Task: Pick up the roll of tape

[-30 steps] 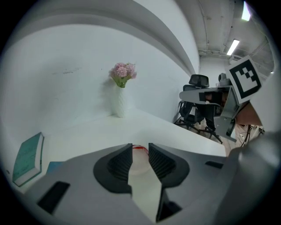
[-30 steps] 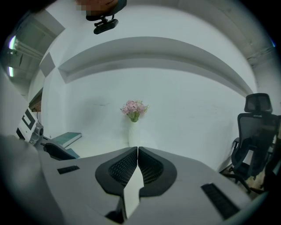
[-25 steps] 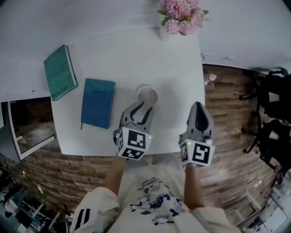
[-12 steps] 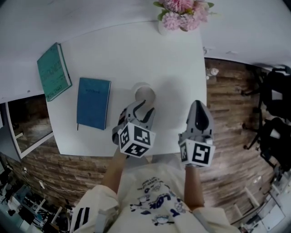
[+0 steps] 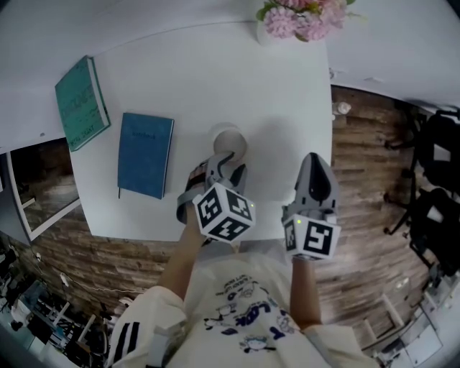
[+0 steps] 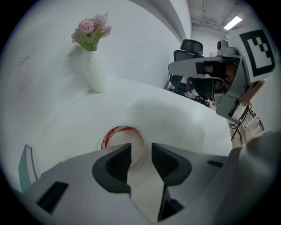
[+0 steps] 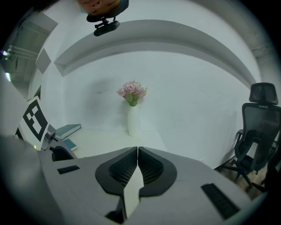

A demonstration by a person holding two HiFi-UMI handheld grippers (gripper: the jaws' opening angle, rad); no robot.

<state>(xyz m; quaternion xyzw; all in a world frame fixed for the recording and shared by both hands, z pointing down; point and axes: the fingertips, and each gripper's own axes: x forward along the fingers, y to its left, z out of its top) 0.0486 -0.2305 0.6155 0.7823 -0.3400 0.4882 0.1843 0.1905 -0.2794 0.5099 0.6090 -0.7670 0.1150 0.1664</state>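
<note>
The roll of tape (image 5: 228, 140), white-cored with red print on its rim, lies flat on the white table (image 5: 273, 100). My left gripper (image 5: 226, 169) points steeply down just at its near side, jaws open. In the left gripper view the roll (image 6: 120, 137) sits right behind the fingertips, its near right rim showing in the gap of my left gripper (image 6: 141, 153); the pads do not press on it. My right gripper (image 5: 317, 162) hovers over the table's right front corner, shut and empty; in its own view the right gripper (image 7: 137, 152) has its jaws together.
A blue notebook (image 5: 145, 154) and a teal book (image 5: 80, 103) lie at the table's left. A white vase with pink flowers (image 5: 302, 21) stands at the far edge. The table's front edge runs under both grippers; wooden floor and black office chairs (image 5: 435, 165) are to the right.
My left gripper has tipped more steeply down and sunk toward the tape, its marker cube rolling, and its jaws have spread wider. The right gripper has sunk slightly.
</note>
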